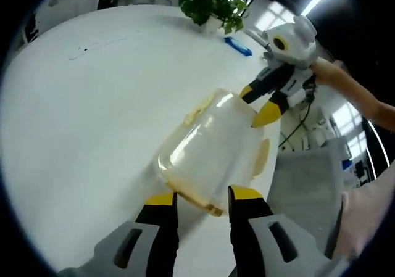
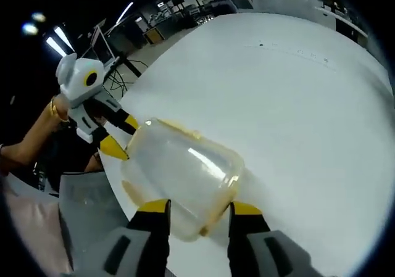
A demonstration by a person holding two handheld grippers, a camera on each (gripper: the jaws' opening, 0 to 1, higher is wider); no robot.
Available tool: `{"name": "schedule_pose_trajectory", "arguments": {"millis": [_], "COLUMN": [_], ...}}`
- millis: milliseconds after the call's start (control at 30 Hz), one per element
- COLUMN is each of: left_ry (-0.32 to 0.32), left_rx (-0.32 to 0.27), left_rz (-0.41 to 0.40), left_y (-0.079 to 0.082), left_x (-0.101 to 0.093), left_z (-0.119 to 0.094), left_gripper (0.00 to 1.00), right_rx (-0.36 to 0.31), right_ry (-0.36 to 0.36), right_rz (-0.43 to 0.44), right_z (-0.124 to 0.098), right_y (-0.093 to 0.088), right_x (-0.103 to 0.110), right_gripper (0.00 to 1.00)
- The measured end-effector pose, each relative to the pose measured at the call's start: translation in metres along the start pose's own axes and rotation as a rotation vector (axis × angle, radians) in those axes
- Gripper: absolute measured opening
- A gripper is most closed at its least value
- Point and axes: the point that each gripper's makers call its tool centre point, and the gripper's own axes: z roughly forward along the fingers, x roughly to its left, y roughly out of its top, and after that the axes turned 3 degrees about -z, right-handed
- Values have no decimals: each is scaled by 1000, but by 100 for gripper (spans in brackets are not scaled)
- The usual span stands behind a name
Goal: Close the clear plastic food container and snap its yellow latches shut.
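Note:
The clear plastic container with yellow latches lies at the white table's edge, held between both grippers, one at each end. My left gripper stands open, its yellow-tipped jaws either side of the near end's yellow latch. The right gripper comes in from the far side, its tips spread at the container's other end. From the right gripper view, the container fills the space just ahead of my open right gripper, and the left gripper touches its far end.
A potted plant and a blue object stand at the table's far side. A person's arm and a grey seat lie beyond the table edge. The wide white tabletop stretches to the right.

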Motion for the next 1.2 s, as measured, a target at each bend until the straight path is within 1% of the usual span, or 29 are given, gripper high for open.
{"name": "schedule_pose_trajectory", "arguments": {"millis": [67,200,333,533,633,733,767,833,900,933,967,1000,1033,1100,1133,1200], "left_ry": [-7,-11,-3,40,56,69,82,101,131,153,172,190,199,202,197,190], "left_rx": [-12,-21,-2,-5,-4,-3,2,6,4,-2,-8,-17,-26,-43,-50,-71], "left_rz": [7,23,45,48,43,40,48,79,105,132,155,184,191,203,210,229], "left_y": [0,0,-1,-1,0,0,-1,-1,0,2,5,7,9,13,15,19], "left_x": [0,1,1,1,1,0,0,1,3,5,8,9,9,8,6,1], "left_z": [0,-1,-2,-3,-4,-5,-6,-9,-13,-16,-17,-20,-22,-25,-26,-26], "left_gripper": [29,29,29,29,29,29,30,36,44,45,46,45,45,45,45,46], "right_rx": [4,4,7,-34,-44,-56,-65,-78,-93,-94,-85,-56,-46,-39,-37,-42], "right_ry": [-4,-13,-20,-21,-37,-51,-57,-62,-72,-77,-82,-94,-110,-141,-139,-139], "right_rz": [26,49,60,63,14,22,27,25,9,-6,-22,-69,-101,-167,-182,-181], "right_z": [0,0,1,0,-1,-3,-5,-9,-13,-15,-16,-18,-19,-21,-21,-22], "right_y": [-1,-3,-5,-4,-3,-2,-1,1,5,6,6,3,3,5,5,8], "right_x": [1,3,9,10,10,7,5,5,3,3,3,1,0,-2,0,4], "right_gripper": [34,34,35,35,35,32,31,31,33,33,33,33,33,34,34,35]}}
